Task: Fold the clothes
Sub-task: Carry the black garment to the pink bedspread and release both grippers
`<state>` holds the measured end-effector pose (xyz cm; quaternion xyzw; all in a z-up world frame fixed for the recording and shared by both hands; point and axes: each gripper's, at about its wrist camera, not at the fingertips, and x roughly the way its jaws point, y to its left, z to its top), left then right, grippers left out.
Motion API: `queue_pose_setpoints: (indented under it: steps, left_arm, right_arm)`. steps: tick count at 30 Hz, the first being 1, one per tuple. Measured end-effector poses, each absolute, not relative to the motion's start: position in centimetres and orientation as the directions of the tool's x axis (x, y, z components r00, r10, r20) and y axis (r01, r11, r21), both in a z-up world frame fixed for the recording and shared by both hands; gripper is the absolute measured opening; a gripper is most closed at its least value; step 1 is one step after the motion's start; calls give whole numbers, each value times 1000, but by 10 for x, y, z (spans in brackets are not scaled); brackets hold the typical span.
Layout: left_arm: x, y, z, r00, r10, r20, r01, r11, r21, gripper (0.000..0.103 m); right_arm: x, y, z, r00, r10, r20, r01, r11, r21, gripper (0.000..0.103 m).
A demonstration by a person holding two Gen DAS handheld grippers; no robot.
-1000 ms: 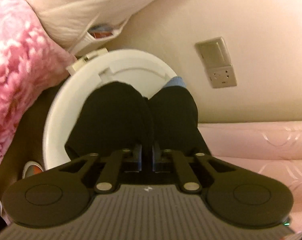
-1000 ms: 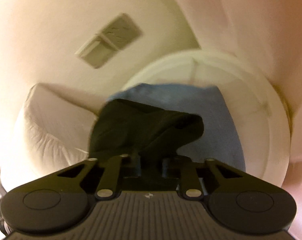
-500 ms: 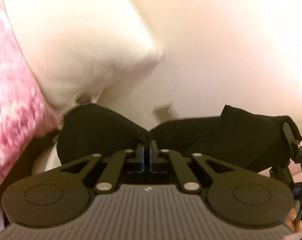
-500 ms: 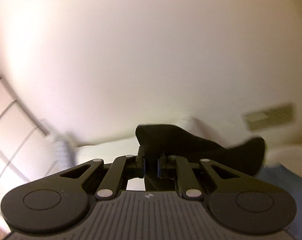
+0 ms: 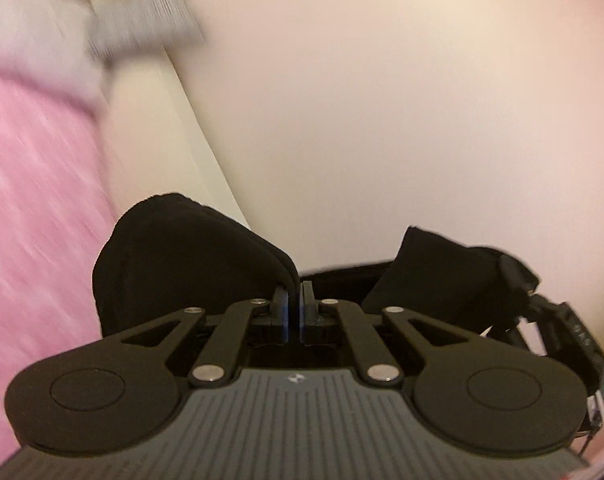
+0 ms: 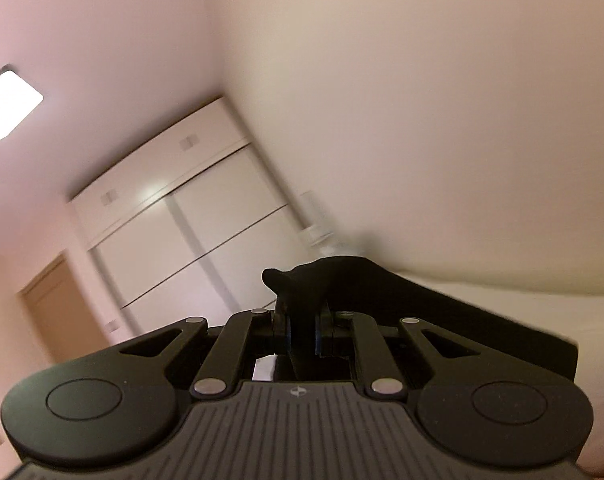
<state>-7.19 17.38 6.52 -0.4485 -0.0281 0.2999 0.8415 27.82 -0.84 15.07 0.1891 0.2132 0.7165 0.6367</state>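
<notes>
A black garment (image 5: 182, 264) is held up in the air between both grippers. My left gripper (image 5: 293, 300) is shut on one edge of it; the cloth bulges up to the left of the jaws. The garment stretches right to the right gripper (image 5: 542, 320), seen at the right edge of the left wrist view. In the right wrist view my right gripper (image 6: 301, 320) is shut on the black garment (image 6: 342, 284), which runs off to the right. The rest of the garment hangs out of sight below.
Both cameras point upward at a cream wall and ceiling. A pink fluffy blanket (image 5: 30, 220) fills the left of the left wrist view. A white sliding-door wardrobe (image 6: 182, 232), a wooden door (image 6: 62, 308) and a ceiling light (image 6: 6, 104) show in the right wrist view.
Both grippers have risen and tilted upward with the black garment. The white round basket and blue cloth have dropped out of view; wall, ceiling and wardrobe show now.
</notes>
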Motion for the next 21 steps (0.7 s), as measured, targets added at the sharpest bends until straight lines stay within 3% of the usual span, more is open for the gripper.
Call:
queue_pose_setpoints:
  steps: [6, 9, 10, 11, 12, 14, 17, 21]
  left_arm:
    - [-234, 164, 121, 613, 767, -189, -651, 356, -670, 2]
    - [-299, 170, 123, 520, 819, -242, -725, 273, -632, 7]
    - [-317, 175, 119, 496, 825, -271, -743, 242, -624, 11]
    - [-334, 180, 111, 462, 827, -320, -768, 193, -611, 19]
    - [-349, 186, 100, 418, 824, -383, -796, 130, -591, 23]
    - [-377, 192, 76, 345, 798, -495, -835, 20, -550, 22]
    - [-418, 186, 41, 290, 729, -620, -841, -115, -529, 22]
    - [-467, 148, 11, 228, 652, -723, -854, -223, -470, 22]
  right_arm:
    - [150, 74, 170, -332, 943, 36, -780, -295, 552, 12]
    - [84, 118, 169, -389, 921, -13, -766, -316, 559, 18]
    - [63, 134, 162, -422, 905, -55, -765, -323, 557, 31]
    - [42, 143, 143, -438, 890, -123, -775, -305, 553, 62]
    - [18, 159, 130, -438, 870, -228, -801, -262, 539, 77]
    - [-26, 190, 100, -391, 819, -420, -856, -155, 493, 77]
    - [-83, 203, 60, -407, 733, -545, -857, -100, 506, 77]
    - [-119, 185, 21, -422, 612, -669, -876, -87, 474, 77]
